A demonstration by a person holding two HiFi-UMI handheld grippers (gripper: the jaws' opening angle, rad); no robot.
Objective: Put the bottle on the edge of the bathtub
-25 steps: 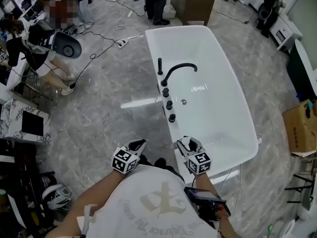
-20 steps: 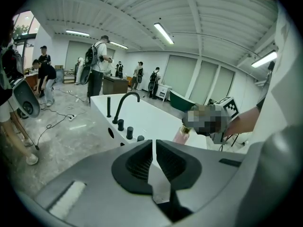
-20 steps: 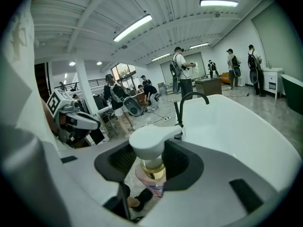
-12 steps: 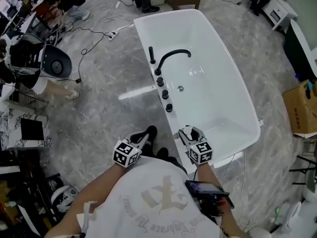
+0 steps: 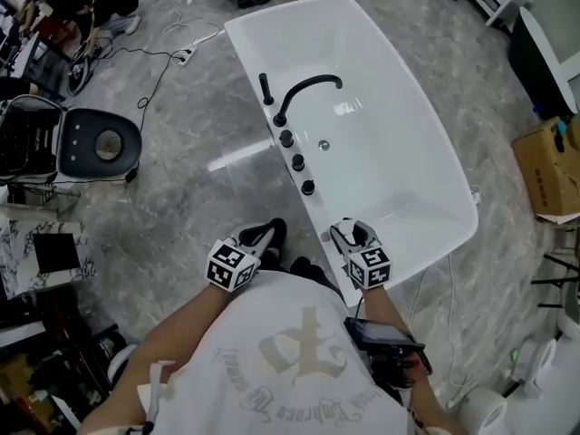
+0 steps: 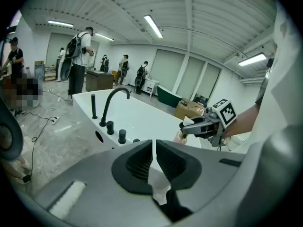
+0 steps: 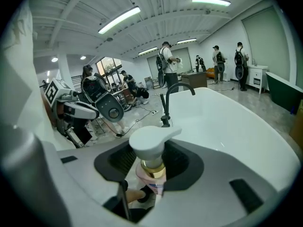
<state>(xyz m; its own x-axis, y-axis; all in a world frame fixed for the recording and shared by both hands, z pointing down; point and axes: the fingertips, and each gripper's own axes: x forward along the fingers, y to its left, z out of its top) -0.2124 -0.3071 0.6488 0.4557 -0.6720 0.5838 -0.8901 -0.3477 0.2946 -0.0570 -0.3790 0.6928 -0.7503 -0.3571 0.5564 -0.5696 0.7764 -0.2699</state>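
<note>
One bottle still clamped in right hand-held gripper, by bathtub rim

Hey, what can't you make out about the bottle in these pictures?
Head view: the bottle is mostly hidden under the right gripper.
Right gripper view: its lower body and label print are hidden by the jaws.
Left gripper view: it is too small, mostly covered by the right gripper.

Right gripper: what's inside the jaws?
A pump bottle with a white pump head, gold collar and pink body, clamped upright between the jaws of the right gripper. The bottle's base is covered by the gripper's own body.
</note>
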